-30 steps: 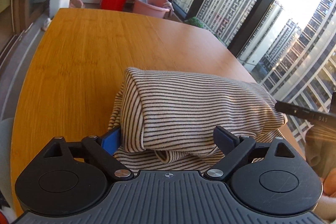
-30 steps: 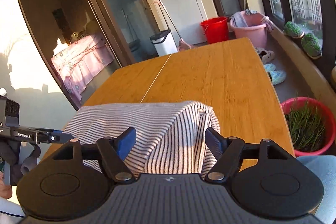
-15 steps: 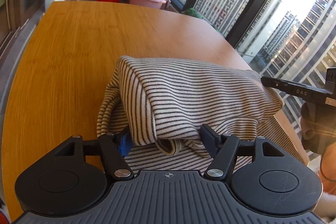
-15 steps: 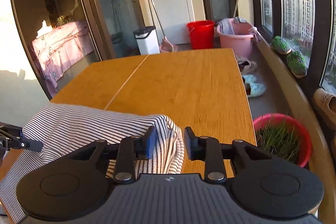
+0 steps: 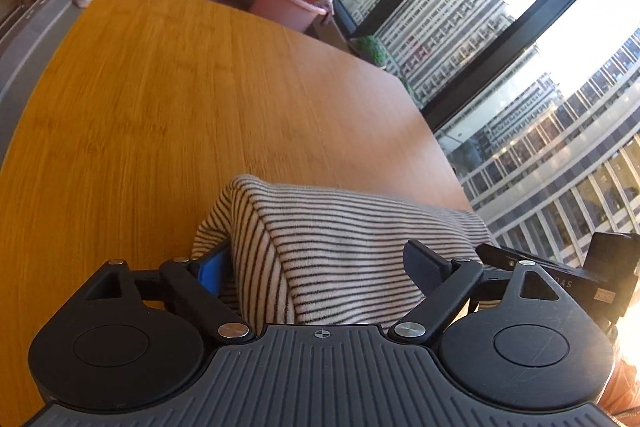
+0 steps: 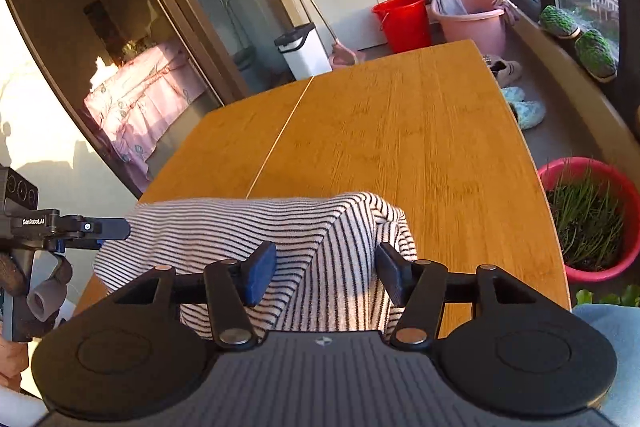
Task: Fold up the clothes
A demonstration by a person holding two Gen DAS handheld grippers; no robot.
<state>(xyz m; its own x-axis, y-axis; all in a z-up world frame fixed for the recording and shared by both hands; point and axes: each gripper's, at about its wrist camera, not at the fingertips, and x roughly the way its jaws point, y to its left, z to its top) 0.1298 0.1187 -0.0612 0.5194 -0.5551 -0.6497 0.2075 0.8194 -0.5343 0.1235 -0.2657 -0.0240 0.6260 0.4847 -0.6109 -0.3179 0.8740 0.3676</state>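
A folded black-and-white striped garment lies on the wooden table near its front edge. My left gripper is open, its fingers spread on either side of the garment's left end. In the right wrist view the garment lies the same way, and my right gripper is open with its fingers around the garment's right end. The other gripper shows at the edge of each view: the right one in the left wrist view, the left one in the right wrist view.
A red bucket, a pink basin and a white bin stand on the floor beyond the table's far end. A red pot of grass sits by the right edge. Large windows run along the right side.
Both grippers were closed on the garment's ends half a second ago and have opened. Both views have tilted and pulled back slightly.
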